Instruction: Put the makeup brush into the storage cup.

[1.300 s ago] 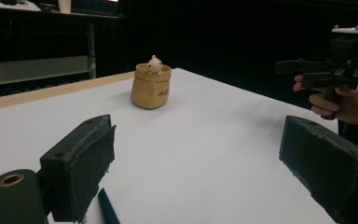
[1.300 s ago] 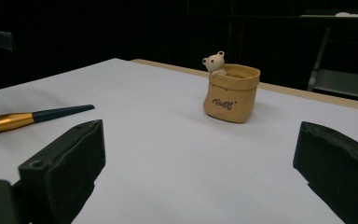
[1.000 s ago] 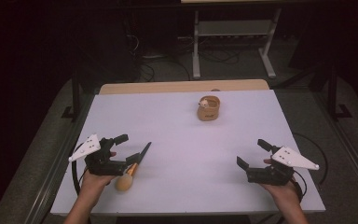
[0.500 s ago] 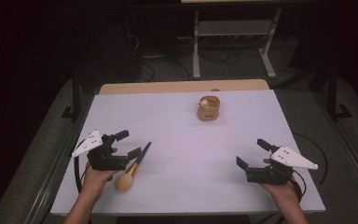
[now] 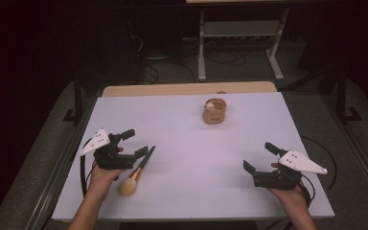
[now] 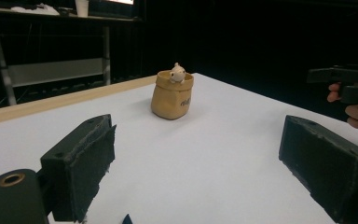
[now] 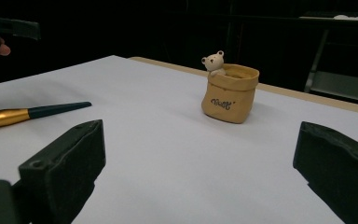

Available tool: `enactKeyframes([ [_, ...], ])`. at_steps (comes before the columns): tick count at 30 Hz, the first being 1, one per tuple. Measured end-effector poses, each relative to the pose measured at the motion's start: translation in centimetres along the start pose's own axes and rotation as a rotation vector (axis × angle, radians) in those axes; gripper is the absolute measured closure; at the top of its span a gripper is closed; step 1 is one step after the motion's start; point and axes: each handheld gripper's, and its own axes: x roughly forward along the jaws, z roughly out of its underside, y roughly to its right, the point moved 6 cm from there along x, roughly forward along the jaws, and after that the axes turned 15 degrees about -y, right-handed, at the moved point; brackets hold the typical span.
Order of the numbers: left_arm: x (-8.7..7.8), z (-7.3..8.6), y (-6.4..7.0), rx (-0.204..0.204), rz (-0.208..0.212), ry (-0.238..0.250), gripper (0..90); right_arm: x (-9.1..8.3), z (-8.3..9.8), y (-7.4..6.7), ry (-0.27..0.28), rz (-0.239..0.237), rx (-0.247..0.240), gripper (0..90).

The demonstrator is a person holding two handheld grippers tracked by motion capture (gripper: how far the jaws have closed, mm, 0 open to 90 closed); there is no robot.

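Grippers first: we are seeing the left gripper sitting low over the worktop near its left edge, toward the near side, jaws spread wide with nothing between them. In the left gripper view its two black pads are standing well apart over bare white surface. We are holding the right gripper near the right edge, also toward the near side, jaws released and parted; the right gripper view is showing only white worktop in the gap.

Just beside the left gripper, on its inner side, a makeup brush is lying flat, its pale bristle head toward the near edge, gold ferrule in the middle, dark handle pointing away toward the far edge. The handle is passing close by the gripper's inner jaw; we cannot tell whether they are touching. In the right gripper view the brush is lying at the left, apart from those jaws.

Farther out, a small tan sack-shaped pot is standing upright near the middle of the far edge, well apart from both grippers. A little white bear figure is peeking over its rim.
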Motion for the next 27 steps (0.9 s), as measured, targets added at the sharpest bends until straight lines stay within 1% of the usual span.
enactKeyframes([
  [4,0.38,-0.35,-0.19,-0.003,-0.003,-0.003,9.8,0.07,0.04,0.01,0.001,0.002,-0.004,1.6],
  [5,0.44,-0.44,-0.31,0.002,-0.009,-0.008,9.8,0.08,0.04,0.01,0.001,0.002,-0.004,1.6],
  [8,0.49,-0.71,-0.42,0.002,-0.013,0.009,9.8,0.08,0.07,0.0,0.0,0.001,-0.003,1.6],
  [10,0.6,-0.77,-0.57,0.0,-0.012,0.004,9.8,0.08,0.1,0.02,-0.001,0.003,-0.004,1.6],
  [14,0.64,-0.76,-0.61,-0.019,-0.012,0.002,9.9,0.08,0.09,0.08,-0.001,0.003,-0.005,1.6],
  [17,0.69,-0.67,-0.56,-0.021,-0.015,-0.016,9.8,0.06,0.07,0.05,-0.001,0.003,-0.005,1.6],
  [20,0.83,-0.66,-0.47,-0.028,-0.014,-0.022,9.8,0.07,0.07,0.02,0.0,0.002,-0.005,1.6],
  [21,0.89,-0.65,-0.33,-0.034,-0.014,-0.034,9.8,0.09,0.07,-0.01,-0.001,0.001,-0.008,1.6],
  [22,0.88,-0.63,-0.36,-0.026,-0.016,-0.042,9.9,0.09,0.08,-0.01,-0.001,0.001,-0.008,1.6],
  [26,0.84,-0.69,-0.34,-0.02,-0.021,-0.06,9.8,0.08,0.1,-0.01,-0.002,-0.002,-0.008,1.6],
  [27,0.86,-0.79,-0.23,-0.032,-0.02,-0.053,9.9,0.08,0.1,-0.01,-0.002,-0.002,-0.008,1.6],
])
